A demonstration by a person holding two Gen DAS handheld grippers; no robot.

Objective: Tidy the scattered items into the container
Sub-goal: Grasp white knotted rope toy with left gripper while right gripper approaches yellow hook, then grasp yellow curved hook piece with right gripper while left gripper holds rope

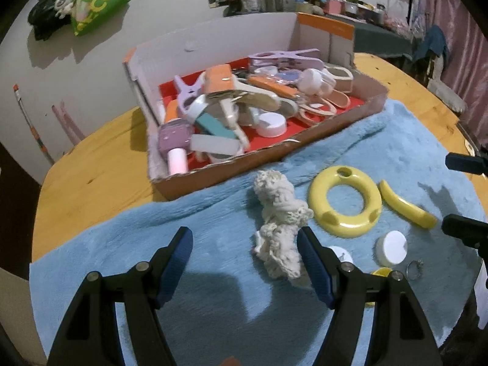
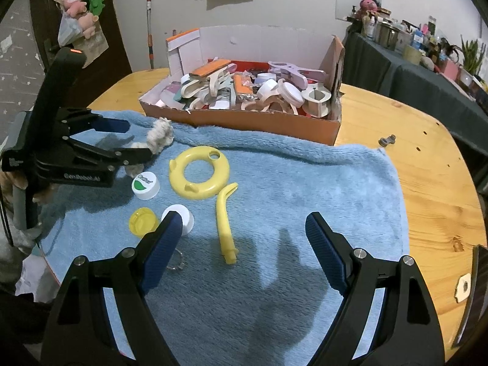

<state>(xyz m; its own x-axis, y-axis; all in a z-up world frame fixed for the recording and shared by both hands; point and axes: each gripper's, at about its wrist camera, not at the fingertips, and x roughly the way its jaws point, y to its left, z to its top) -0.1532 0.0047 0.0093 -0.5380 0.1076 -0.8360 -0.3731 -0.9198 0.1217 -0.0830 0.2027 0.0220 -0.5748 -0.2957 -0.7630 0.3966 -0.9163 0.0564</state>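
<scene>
We see the left tongs [image 1: 245, 270] spread wide over the blue towel [image 1: 213, 305], with the white rope toy [image 1: 279, 228] lying between them, nearer the right finger and perhaps touching it. Just right of the toy sit a yellow ring [image 1: 344, 202] and a curved yellow piece [image 1: 405, 206], apart from each other. A white cap [image 1: 392, 248] lies nearer us, a small metal ring [image 1: 414, 270] beside it. Behind, the cardboard box [image 1: 244, 164] on the bench [image 1: 91, 177] is full of clips and lids. The right tongs [image 1: 465, 195] poke in at the right edge.
</scene>
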